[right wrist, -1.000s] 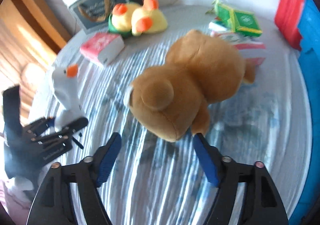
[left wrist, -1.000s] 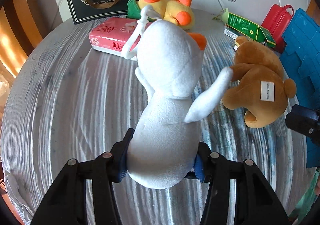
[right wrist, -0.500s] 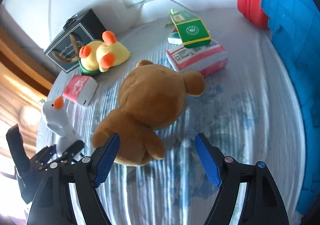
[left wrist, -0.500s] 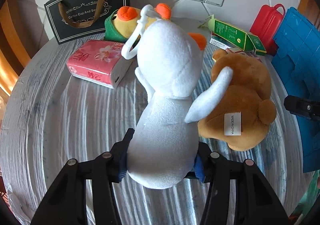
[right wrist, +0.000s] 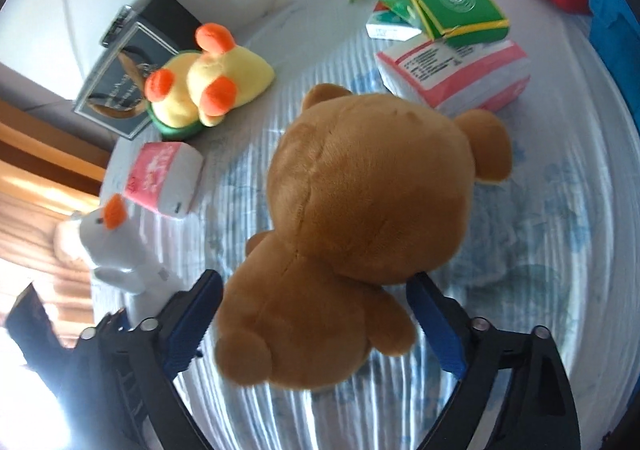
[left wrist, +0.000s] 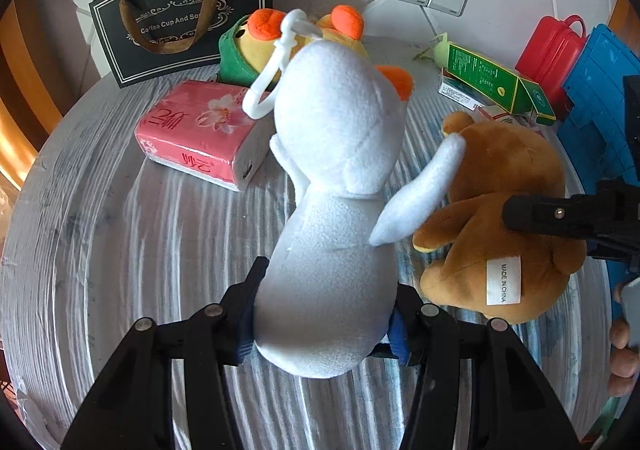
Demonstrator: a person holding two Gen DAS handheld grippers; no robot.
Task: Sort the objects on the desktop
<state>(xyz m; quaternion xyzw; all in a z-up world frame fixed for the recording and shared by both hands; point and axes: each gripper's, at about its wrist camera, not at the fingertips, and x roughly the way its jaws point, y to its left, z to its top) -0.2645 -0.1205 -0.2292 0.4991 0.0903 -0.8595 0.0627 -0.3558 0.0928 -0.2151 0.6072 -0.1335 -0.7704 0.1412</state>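
Observation:
My left gripper (left wrist: 324, 314) is shut on a white plush goose (left wrist: 336, 185) with an orange beak and holds it upright over the striped tablecloth. The goose also shows in the right wrist view (right wrist: 112, 246). A brown teddy bear (right wrist: 348, 226) lies on the cloth, and my right gripper (right wrist: 316, 318) is open with its blue pads on either side of the bear's body. The bear also shows right of the goose in the left wrist view (left wrist: 500, 217). A yellow plush duck (right wrist: 208, 85) lies at the back.
A pink tissue pack (left wrist: 200, 133) lies left of the goose. A second tissue pack (right wrist: 456, 73), green boxes (right wrist: 440, 5), a red container (left wrist: 552, 49) and a blue board (left wrist: 600, 109) sit at the back right. A black paper bag (left wrist: 180, 21) stands against the wall.
My right gripper has moved forward so its jaws now straddle the bear's body. My left gripper has carried the goose forward, closer to the bear and the tissue pack.

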